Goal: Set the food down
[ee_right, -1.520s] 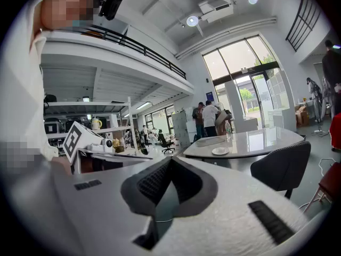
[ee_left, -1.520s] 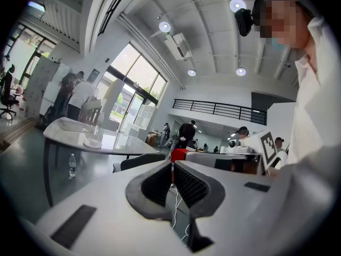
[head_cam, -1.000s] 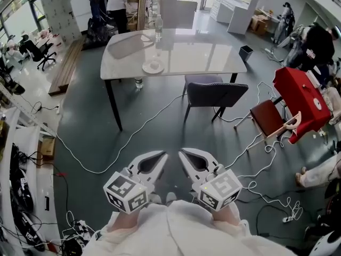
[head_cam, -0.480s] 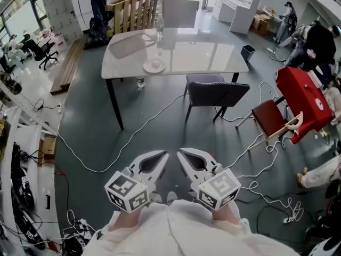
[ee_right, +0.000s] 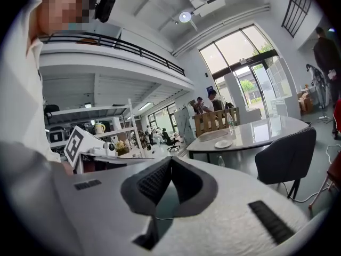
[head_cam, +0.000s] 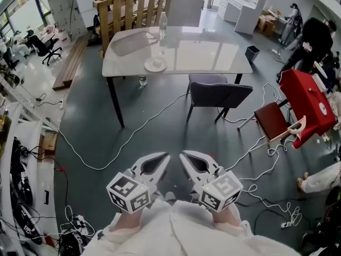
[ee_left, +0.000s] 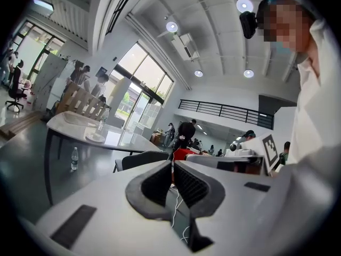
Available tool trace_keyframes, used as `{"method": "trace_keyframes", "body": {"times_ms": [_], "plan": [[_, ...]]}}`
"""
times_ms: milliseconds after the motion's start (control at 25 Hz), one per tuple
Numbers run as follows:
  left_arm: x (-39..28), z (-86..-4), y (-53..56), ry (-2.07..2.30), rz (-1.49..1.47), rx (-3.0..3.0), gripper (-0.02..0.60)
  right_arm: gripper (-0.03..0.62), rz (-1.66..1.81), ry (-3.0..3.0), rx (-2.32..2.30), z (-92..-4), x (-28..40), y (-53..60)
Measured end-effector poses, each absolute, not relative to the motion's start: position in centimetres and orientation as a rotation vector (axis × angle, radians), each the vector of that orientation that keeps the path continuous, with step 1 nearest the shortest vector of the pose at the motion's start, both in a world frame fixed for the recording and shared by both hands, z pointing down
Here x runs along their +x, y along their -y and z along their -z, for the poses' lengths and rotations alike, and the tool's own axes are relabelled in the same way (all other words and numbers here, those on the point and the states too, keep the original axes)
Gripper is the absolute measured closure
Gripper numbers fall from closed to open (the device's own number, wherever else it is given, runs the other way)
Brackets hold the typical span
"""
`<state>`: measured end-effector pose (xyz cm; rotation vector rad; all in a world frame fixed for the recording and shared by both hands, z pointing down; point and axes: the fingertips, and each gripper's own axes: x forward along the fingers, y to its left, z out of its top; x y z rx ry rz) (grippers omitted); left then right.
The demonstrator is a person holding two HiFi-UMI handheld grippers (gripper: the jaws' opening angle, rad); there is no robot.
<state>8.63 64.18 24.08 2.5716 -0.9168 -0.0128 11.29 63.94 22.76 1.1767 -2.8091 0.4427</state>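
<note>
Both grippers are held close to the person's chest, side by side above the grey floor. My left gripper is shut with nothing between its jaws, as the left gripper view also shows. My right gripper is shut and empty too. Far ahead a white plate lies on the white table, near its left part. It holds something pale that is too small to tell. The same plate shows small in both gripper views.
A clear bottle stands at the table's far edge; another bottle stands on the floor beneath. A dark chair sits at the table's near side. White cables cross the floor. A wooden pallet stands behind the table; a red case is at right.
Both grippers stay shut and in place. The wooden pallet behind the table has come further into view, and the whole scene has shifted slightly.
</note>
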Motion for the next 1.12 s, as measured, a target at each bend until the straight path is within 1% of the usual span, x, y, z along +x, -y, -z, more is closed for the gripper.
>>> {"method": "trace_keyframes", "body": {"times_ms": [200,400,640,920,1120], "plan": [[9.6,-25.6,-63.6,0.908,-0.020,2.536,0.558,0.592,-0.506,2.778,1.207,-24.1,12.8,-62.7],[9.0,-26.1,-58.7,0.924,-0.019,2.532,0.558,0.592,-0.520,2.769,1.230,-24.8,13.1,-58.4],[5.8,-27.0,-49.8,0.906,-0.017,2.518,0.558,0.592,-0.509,2.746,1.230,-25.8,10.1,-49.7],[1.8,-25.4,-38.2,0.887,-0.013,2.531,0.558,0.592,-0.477,2.729,1.300,-23.9,6.9,-37.3],[0.8,-26.0,-33.9,0.830,-0.028,2.524,0.558,0.592,-0.512,2.694,1.331,-24.3,5.5,-33.6]]}}
